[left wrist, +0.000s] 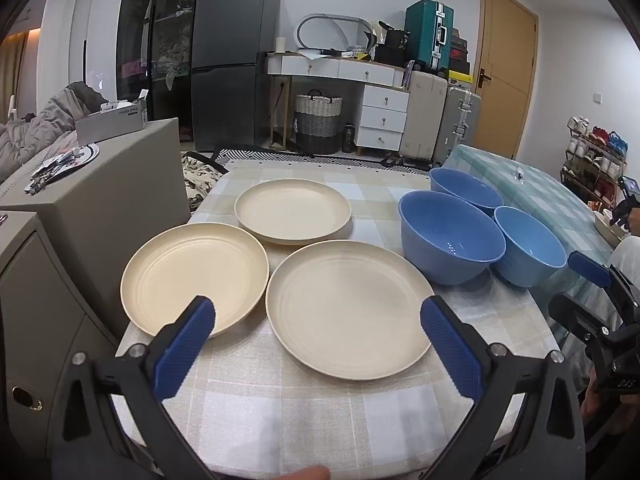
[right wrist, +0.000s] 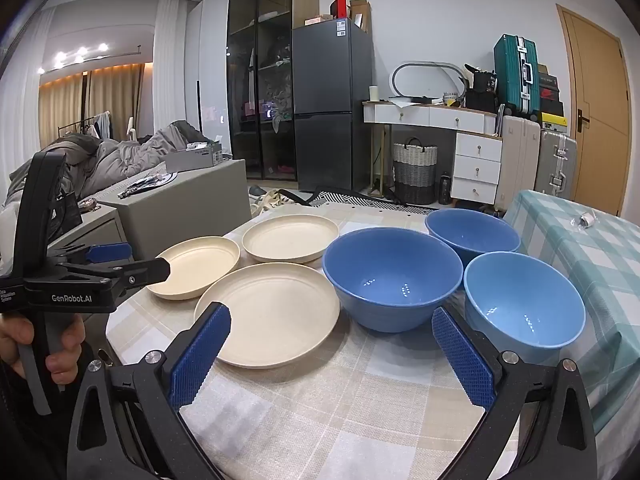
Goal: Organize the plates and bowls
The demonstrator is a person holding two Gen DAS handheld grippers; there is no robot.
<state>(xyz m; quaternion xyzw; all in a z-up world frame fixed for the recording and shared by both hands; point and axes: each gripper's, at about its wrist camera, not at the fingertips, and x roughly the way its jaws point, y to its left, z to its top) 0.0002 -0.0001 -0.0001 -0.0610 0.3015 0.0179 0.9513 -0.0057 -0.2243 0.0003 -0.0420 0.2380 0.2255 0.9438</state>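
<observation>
Both grippers wide open and empty, above the table's near edge

Three cream plates (left wrist: 348,308) lie toward the left edge, three blue bowls (right wrist: 392,276) toward the right — left gripper (left wrist: 318,320) and right gripper (right wrist: 332,336) hold nothing; a shallow plate rim may slip from the pads.

Three cream plates: nearest (left wrist: 347,309), at nine o'clock (left wrist: 194,274), at twelve o'clock (left wrist: 292,210). Three blue bowls: large (left wrist: 452,236) at two o'clock, farther (left wrist: 466,190), lighter (left wrist: 530,245) at three o'clock.
</observation>
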